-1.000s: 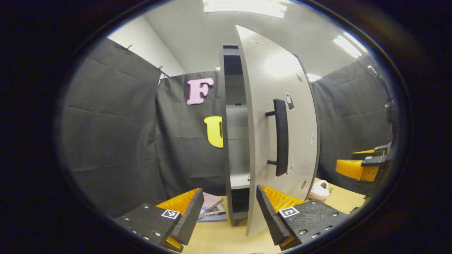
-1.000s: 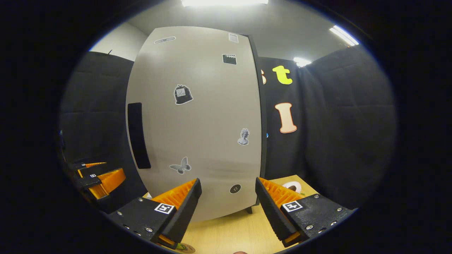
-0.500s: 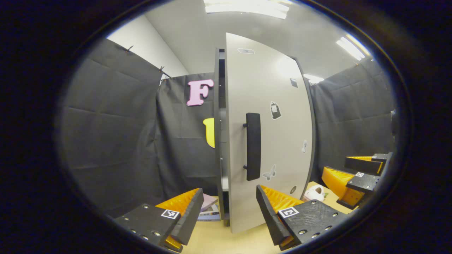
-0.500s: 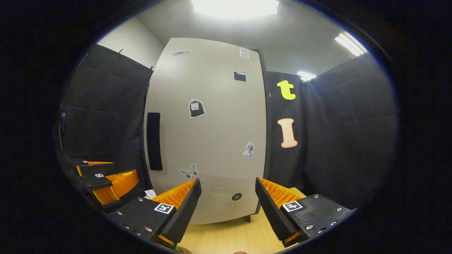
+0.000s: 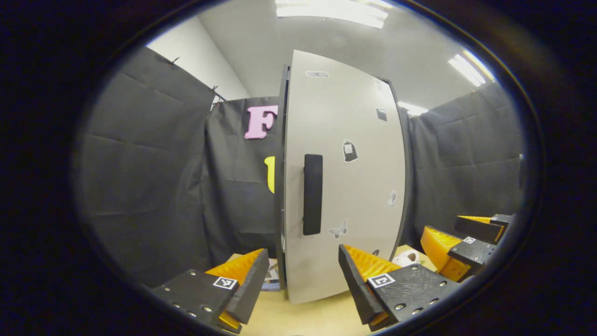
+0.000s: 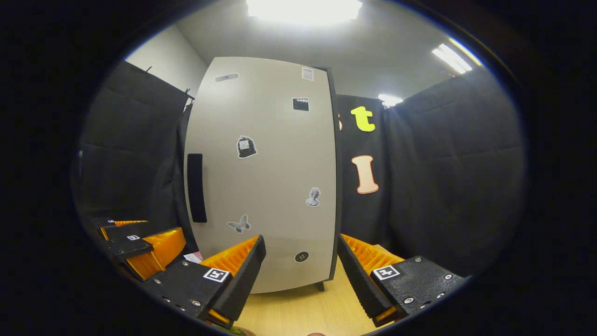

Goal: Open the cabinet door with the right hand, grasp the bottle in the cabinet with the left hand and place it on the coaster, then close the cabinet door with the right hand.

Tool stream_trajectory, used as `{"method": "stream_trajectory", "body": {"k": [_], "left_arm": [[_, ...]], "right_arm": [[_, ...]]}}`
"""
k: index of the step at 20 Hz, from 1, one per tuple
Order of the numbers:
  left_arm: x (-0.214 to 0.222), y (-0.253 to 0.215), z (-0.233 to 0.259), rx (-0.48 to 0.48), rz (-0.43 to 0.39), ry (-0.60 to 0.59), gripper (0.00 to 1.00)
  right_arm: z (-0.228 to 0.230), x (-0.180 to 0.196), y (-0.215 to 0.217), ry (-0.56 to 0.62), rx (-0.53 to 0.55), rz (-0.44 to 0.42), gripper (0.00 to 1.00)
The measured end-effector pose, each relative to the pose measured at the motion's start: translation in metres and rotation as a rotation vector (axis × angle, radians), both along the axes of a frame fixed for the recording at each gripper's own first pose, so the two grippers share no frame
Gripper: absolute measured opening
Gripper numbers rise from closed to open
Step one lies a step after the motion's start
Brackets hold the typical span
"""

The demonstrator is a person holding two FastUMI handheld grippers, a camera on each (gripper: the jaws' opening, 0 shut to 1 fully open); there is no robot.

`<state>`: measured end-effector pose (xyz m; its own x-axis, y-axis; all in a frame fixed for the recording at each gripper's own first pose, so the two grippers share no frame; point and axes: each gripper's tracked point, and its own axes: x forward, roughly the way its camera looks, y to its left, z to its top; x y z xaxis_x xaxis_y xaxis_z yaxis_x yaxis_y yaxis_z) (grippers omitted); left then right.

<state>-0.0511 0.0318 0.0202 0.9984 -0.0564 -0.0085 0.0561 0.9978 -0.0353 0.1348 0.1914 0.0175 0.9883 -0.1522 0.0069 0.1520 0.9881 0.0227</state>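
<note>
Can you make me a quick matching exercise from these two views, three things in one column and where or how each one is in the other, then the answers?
Things:
1. cabinet door
2. door handle
3. left gripper

States or places:
A. open, holding nothing
B. near the door's left edge, upright
C. swung almost shut against the cabinet

Pairs: 1-C, 2-B, 3-A

I get bright, even light from ceiling panels (image 6: 303, 8) overhead; the one in the right gripper view blows out to white glare. A soft sheen lies on the cabinet door (image 5: 345, 116). Fisheye distortion bows its edges outward. Focus is sharp mid-frame, dimmer toward the rim, and shadows on the tabletop (image 6: 298, 308) are faint.
</note>
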Motion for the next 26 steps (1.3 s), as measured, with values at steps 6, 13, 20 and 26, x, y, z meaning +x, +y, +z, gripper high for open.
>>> {"method": "stream_trajectory", "body": {"k": [6,13,20,26], "left_arm": [[-0.002,0.007,0.001,0.0,0.058,-0.015,0.86],[-0.013,0.004,0.012,-0.013,0.027,-0.064,0.86],[-0.025,-0.003,0.007,-0.009,-0.016,-0.057,0.86],[-0.028,-0.009,0.001,0.008,-0.024,-0.044,0.86]], "right_arm": [[0.008,-0.004,0.004,-0.031,-0.043,-0.016,0.96],[0.003,-0.007,0.026,-0.032,-0.022,0.062,0.96],[0.0,-0.01,0.028,-0.03,0.011,0.085,0.96],[0.001,-0.01,0.035,-0.024,-0.023,0.105,0.95]]}}
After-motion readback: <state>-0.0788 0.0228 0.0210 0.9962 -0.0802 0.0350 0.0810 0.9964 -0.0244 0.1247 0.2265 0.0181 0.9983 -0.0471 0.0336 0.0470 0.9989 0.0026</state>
